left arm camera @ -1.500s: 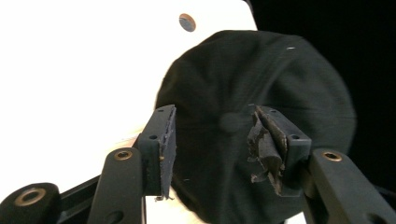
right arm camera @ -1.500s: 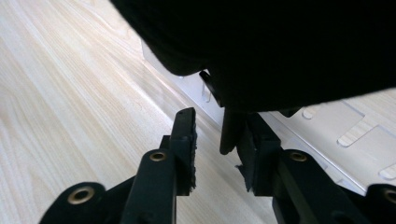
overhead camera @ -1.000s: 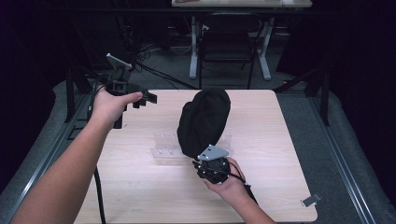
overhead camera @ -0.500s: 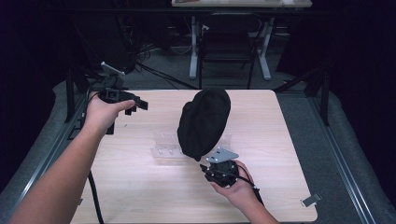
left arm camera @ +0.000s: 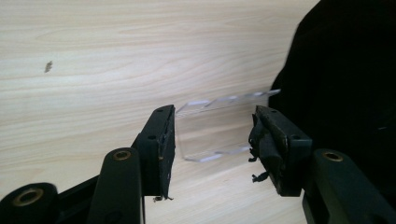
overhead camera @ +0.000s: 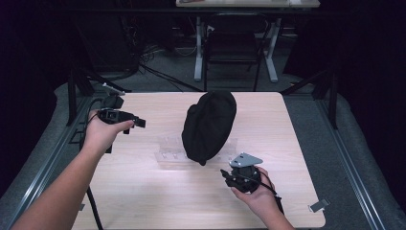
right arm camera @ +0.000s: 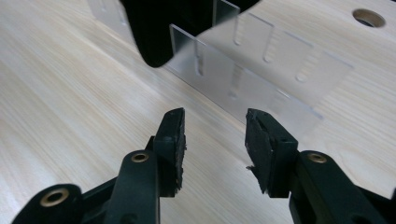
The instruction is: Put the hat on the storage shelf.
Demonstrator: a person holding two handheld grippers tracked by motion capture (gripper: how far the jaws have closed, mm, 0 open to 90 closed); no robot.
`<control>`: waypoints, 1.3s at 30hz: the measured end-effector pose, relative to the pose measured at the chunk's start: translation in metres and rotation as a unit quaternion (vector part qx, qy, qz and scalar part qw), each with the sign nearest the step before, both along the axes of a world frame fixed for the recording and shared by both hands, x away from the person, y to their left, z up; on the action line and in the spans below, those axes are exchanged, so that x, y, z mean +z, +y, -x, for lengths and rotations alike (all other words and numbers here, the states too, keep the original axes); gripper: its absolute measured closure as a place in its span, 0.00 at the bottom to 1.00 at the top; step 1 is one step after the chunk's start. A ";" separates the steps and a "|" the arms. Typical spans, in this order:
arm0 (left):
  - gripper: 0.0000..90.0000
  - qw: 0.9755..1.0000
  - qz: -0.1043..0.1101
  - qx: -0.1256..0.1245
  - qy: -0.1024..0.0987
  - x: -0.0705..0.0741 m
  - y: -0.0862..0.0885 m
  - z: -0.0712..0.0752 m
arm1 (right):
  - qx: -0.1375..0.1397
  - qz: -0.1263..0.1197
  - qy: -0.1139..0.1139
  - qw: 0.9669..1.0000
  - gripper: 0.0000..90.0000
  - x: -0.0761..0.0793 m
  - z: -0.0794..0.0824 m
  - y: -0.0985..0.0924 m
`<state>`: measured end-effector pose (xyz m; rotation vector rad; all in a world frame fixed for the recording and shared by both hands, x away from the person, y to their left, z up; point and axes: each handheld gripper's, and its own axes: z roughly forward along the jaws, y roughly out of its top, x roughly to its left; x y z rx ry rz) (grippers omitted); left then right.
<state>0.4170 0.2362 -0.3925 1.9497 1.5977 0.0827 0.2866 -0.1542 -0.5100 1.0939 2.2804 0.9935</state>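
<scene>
On table [overhead camera: 143, 191]: black cap [overhead camera: 209, 125] on clear stand [overhead camera: 167, 152], long axis near-to-far.

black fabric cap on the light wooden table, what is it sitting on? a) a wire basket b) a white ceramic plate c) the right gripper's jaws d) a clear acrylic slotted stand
d: in the high view the black fabric cap is propped on the clear acrylic slotted stand, and the right gripper view shows that stand's slots below the cap, while the right gripper sits open and apart from it.

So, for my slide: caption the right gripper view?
Open right gripper faces a clear slotted acrylic stand holding a black cap.
</scene>
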 end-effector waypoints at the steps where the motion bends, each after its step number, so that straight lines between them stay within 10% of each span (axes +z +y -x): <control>1: 0.55 1.000 -0.006 -0.001 0.000 -0.004 0.002 0.002 | -0.005 -0.002 0.001 1.000 0.63 -0.001 0.000 -0.002; 39: 0.54 0.998 -0.006 0.019 -0.061 -0.137 0.042 0.084 | -0.114 -0.047 0.005 0.992 0.59 -0.015 0.000 -0.079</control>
